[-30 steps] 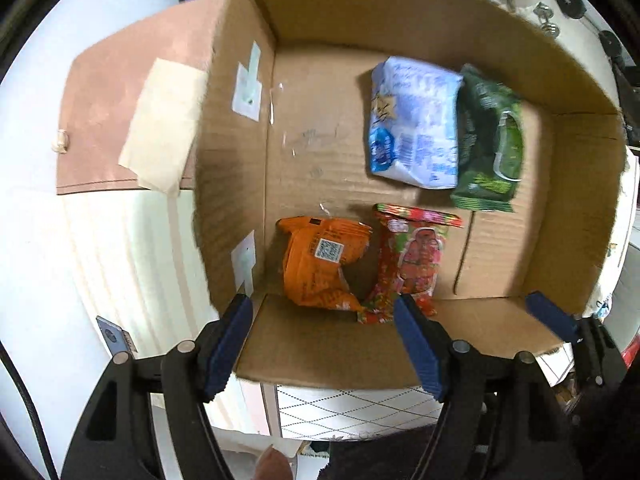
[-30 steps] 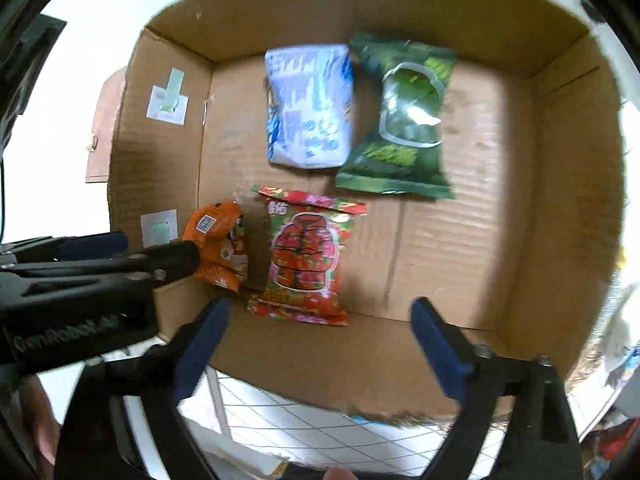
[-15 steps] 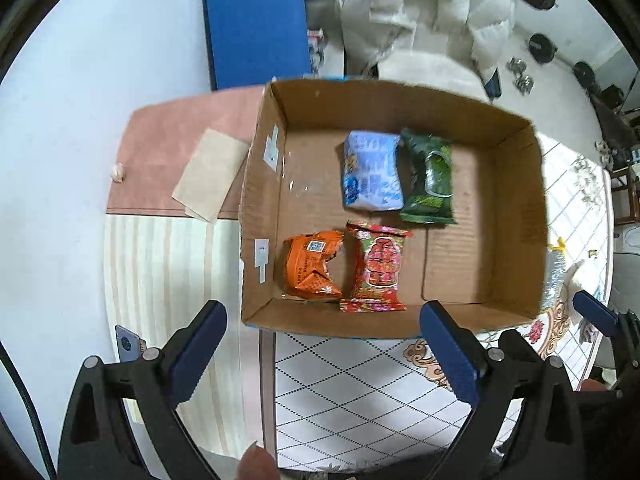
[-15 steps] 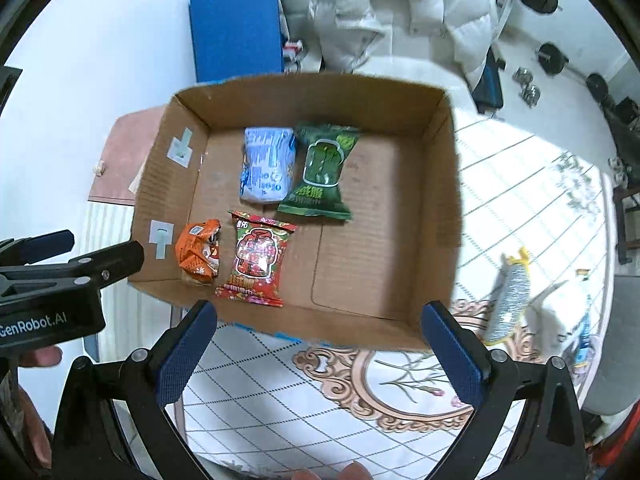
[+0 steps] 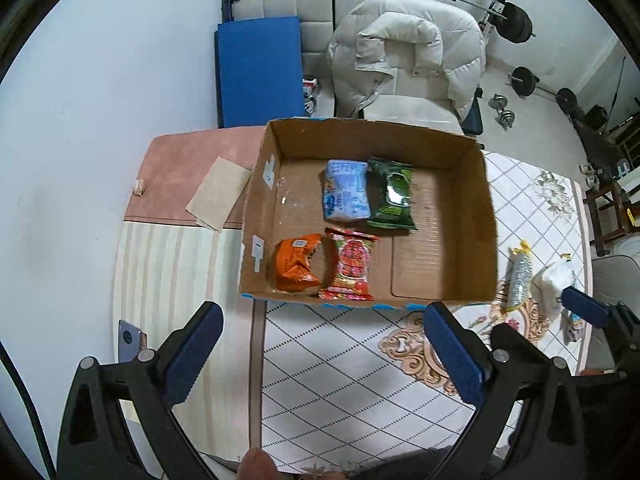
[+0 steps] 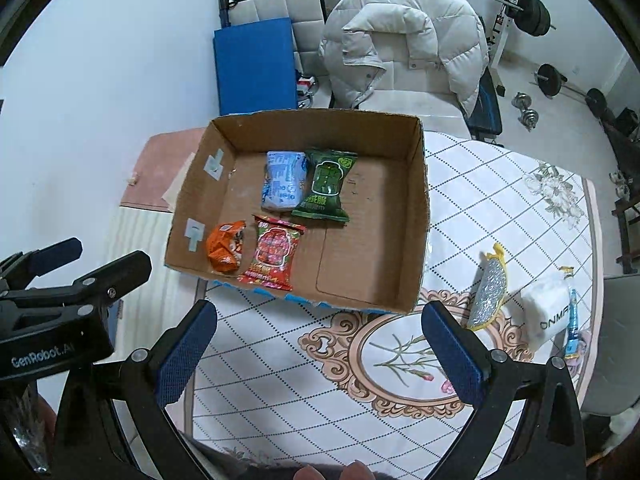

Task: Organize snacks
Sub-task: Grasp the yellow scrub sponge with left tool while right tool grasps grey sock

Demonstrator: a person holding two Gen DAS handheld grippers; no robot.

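A cardboard box sits on the table with several snack packs inside: an orange pack, a red pack, a pale blue pack and a green pack. Outside the box to its right lie a silver-and-yellow pack and a white pack. My left gripper hangs open and empty, high above the near box wall. My right gripper is open and empty too, above the tablecloth.
A patterned white tablecloth covers the table; a pink mat with a beige paper lies left of the box. A phone lies at the table's left edge. A chair with a white padded jacket and gym weights stand behind.
Both grippers have pulled up and back from close over the box, so the whole box, table and room now show. The packs in the box have not moved.
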